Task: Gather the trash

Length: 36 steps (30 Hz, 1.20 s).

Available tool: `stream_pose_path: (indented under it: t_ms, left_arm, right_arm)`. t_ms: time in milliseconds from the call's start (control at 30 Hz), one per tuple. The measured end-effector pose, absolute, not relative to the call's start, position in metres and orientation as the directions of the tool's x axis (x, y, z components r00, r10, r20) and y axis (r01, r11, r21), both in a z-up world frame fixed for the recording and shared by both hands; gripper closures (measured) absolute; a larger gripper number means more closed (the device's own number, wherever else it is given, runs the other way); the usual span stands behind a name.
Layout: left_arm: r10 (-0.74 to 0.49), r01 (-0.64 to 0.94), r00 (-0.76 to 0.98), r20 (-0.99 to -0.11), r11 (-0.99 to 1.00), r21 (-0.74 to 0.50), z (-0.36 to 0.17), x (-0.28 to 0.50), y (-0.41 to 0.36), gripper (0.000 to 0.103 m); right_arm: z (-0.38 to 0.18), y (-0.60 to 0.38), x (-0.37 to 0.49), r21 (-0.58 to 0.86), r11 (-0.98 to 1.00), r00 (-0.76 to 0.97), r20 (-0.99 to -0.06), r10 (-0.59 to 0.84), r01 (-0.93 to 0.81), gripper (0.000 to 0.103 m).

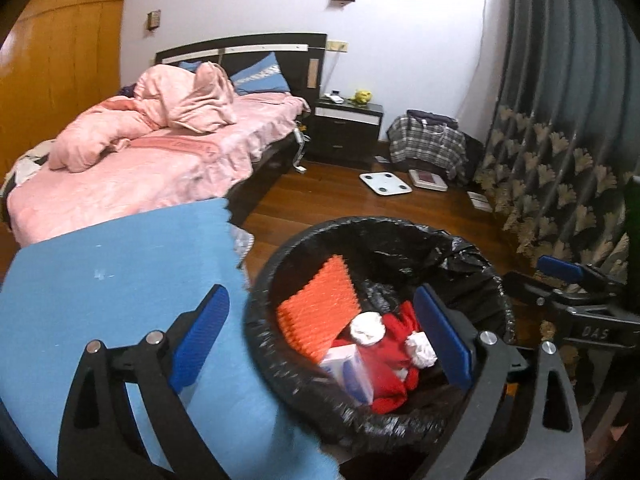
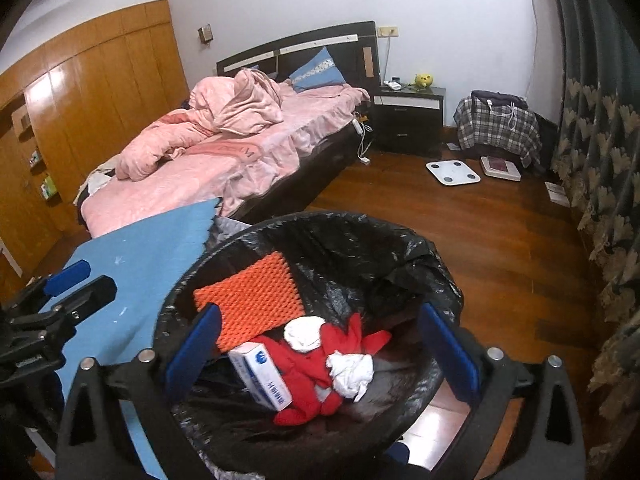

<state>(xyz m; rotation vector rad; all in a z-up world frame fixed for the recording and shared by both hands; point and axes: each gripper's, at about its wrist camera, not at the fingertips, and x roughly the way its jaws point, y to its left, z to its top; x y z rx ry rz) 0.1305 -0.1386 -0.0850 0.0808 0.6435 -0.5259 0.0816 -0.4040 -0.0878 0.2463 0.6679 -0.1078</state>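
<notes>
Both your left tool (image 1: 320, 336) and right tool (image 2: 320, 348) hang spread and empty over the black-lined bin (image 2: 424, 256) beside the blue counter (image 1: 120, 280); its trash looks light and soft, so pinch the liner rim.

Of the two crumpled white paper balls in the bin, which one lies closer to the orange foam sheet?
The upper paper ball, lying just below the orange foam sheet. The other paper ball sits lower and further right, on the red cloth.
</notes>
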Motion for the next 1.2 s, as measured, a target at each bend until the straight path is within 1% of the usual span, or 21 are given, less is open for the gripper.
stream_pose_path:
  t_ms: [133, 267, 500, 900, 1200]
  left_arm:
    - [-0.419, 0.462, 0.697, -0.582, 0.883, -0.083, -0.07, 0.117, -0.125, 0.011]
    - [-0.429, 0.454, 0.703, -0.568, 0.885, -0.106, -0.055, 0.102, -0.113, 0.01]
    - [-0.397, 0.43, 0.751, -0.528, 0.9, -0.066, -0.028, 0.074, -0.098, 0.007]
    - [-0.387, 0.413, 0.79, -0.477, 0.909, -0.053, 0.003, 0.044, -0.08, 0.007]
    - [-0.384, 0.405, 0.801, -0.459, 0.913, -0.058, 0.011, 0.036, -0.075, 0.007]
  right_arm:
    - [-0.069, -0.388, 0.069, 0.203, 0.968, 0.799, -0.601, 0.006, 0.145, 0.006]
    - [-0.049, -0.373, 0.056, 0.186, 0.976, 0.816, -0.578, 0.013, 0.116, 0.006]
    - [-0.02, -0.353, 0.037, 0.179, 0.981, 0.836, -0.547, 0.042, 0.068, 0.006]
    - [0.005, -0.331, 0.016, 0.15, 0.989, 0.861, -0.505, 0.06, 0.019, 0.006]
    - [0.014, -0.323, 0.011, 0.138, 0.99, 0.871, -0.487, 0.06, 0.009, 0.006]
